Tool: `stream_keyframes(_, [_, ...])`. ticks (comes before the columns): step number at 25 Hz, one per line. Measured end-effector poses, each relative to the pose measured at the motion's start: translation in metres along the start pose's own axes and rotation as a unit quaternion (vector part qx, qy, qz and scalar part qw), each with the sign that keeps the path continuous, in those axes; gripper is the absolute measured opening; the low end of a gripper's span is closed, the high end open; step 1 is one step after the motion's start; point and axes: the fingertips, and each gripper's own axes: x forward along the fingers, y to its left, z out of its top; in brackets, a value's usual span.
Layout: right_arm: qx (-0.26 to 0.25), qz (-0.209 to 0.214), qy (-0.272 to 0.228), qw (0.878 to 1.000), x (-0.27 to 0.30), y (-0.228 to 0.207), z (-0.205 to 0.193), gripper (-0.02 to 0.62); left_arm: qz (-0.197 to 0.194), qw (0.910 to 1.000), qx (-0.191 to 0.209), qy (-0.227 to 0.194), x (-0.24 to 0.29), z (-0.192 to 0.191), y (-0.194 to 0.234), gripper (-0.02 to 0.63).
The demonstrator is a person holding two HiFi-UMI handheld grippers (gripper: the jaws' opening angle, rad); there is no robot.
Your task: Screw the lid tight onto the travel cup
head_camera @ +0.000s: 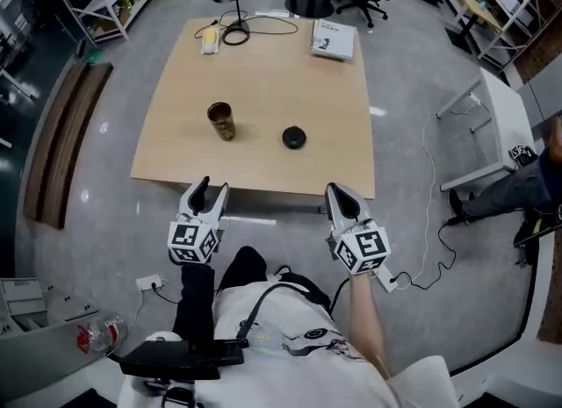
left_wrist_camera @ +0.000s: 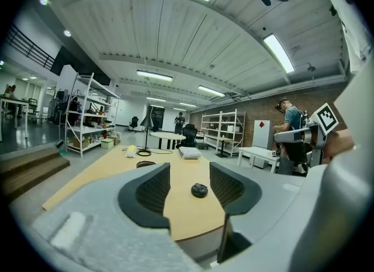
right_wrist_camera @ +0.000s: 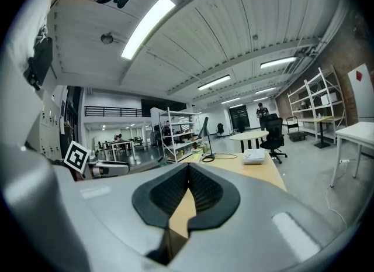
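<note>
The left gripper (head_camera: 213, 188) is hovering with jaws apart and empty, and the right gripper (head_camera: 337, 189) with jaws together, both off the table's (head_camera: 263, 73) near edge. The travel cup (head_camera: 221, 121) is standing upright ahead of the left, with the lid (head_camera: 294, 138) lying nearer the right.

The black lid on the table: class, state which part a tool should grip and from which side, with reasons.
Probably the round rim, pinched from above. The lid lies flat and low on the table, apart from the cup, so its edge is free all round and a level approach finds little to pinch.
</note>
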Motion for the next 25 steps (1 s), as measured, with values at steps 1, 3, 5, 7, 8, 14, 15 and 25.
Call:
stream_keyframes(1, [0.004, 0.004, 0.006, 1.0, 0.004, 0.0, -0.004, -0.002, 0.0, 1.0, -0.001, 0.009, 0.003, -0.008, 0.006, 0.227])
stream_keyframes(3, [0.014, 0.01, 0.014, 1.0, 0.015, -0.001, -0.009, -0.002, 0.001, 0.9995, -0.005, 0.03, 0.015, -0.028, 0.021, 0.317])
stream_keyframes(5, [0.019, 0.016, 0.021, 0.999, 0.033, -0.004, -0.01, -0.002, 0.002, 0.9984, -0.007, 0.055, 0.038, -0.05, 0.042, 0.449])
stream_keyframes(7, [0.019, 0.021, 0.026, 0.999, 0.056, -0.01, -0.008, -0.002, 0.0, 0.9964, -0.007, 0.084, 0.069, -0.075, 0.064, 0.538])
stream_keyframes(8, [0.021, 0.022, 0.029, 0.999, 0.068, -0.014, -0.008, -0.002, -0.002, 0.9951, -0.007, 0.099, 0.086, -0.088, 0.076, 0.546])
stream_keyframes(14, [0.051, -0.004, 0.096, 0.994, 0.147, -0.047, -0.027, 0.005, -0.025, 0.9851, -0.004, 0.17, 0.166, -0.152, 0.129, 0.546])
stream_keyframes(15, [0.059, -0.007, 0.108, 0.992, 0.159, -0.049, -0.03, 0.036, -0.036, 0.9831, 0.001, 0.179, 0.176, -0.158, 0.133, 0.546])
stream_keyframes(25, [0.084, -0.02, 0.176, 0.981, 0.238, -0.059, -0.044, 0.049, -0.122, 0.9743, 0.047, 0.183, 0.24, -0.163, 0.126, 0.546])
